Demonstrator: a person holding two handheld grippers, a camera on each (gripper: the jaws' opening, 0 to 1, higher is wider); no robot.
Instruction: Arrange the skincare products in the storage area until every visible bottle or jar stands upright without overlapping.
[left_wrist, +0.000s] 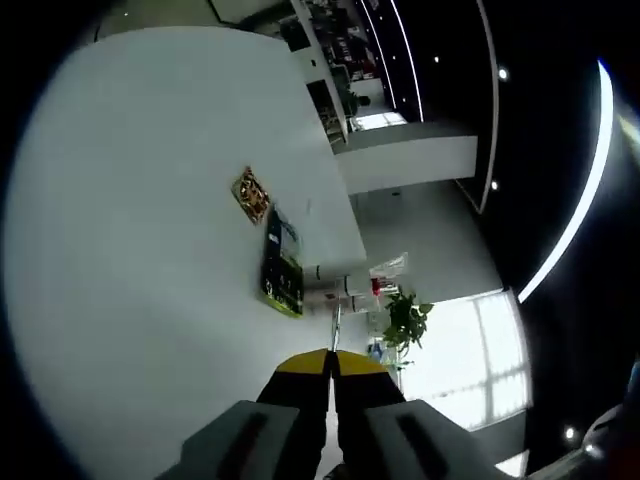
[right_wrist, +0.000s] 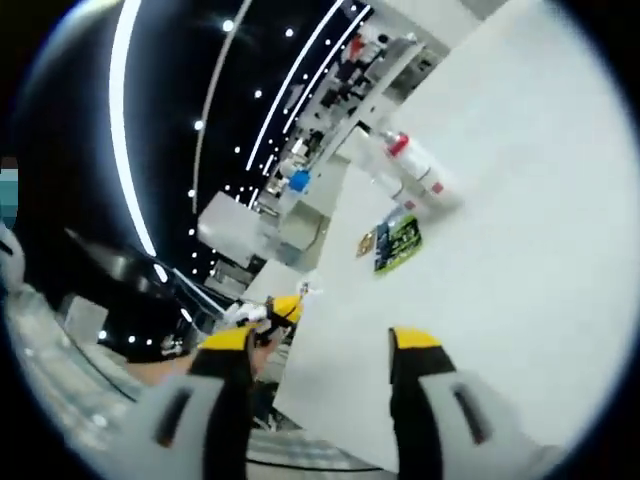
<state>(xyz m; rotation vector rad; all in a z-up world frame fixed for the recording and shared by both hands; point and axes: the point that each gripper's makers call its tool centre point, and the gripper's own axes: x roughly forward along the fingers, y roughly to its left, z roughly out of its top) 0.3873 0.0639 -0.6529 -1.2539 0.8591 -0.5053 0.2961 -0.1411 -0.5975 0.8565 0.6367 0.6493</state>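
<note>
- Left gripper view: left gripper rising from the bottom edge, yellow-tipped jaws pressed together with nothing between them.
- Ahead of the jaw tips, a white table, rolled steeply in the frame.
- On the table just beyond the tips, a dark box with green print lying flat; a small gold-patterned packet farther out, close beside the box's far end.
- Off to the right of the tips, past the table edge, a leafy green plant against a bright window.
- Right gripper view: right gripper with jaws spread wide apart, empty.
- The same white table ahead of the right jaw, the left jaw hanging off its edge.
- Well beyond the tips, the box and the packet flat on the table, side by side.
- Farther still, two white bottles with red on them, lying near the table's far end; whether touching each other cannot be told.
- Beside the left jaw tip, another gripper's yellow tip.
</note>
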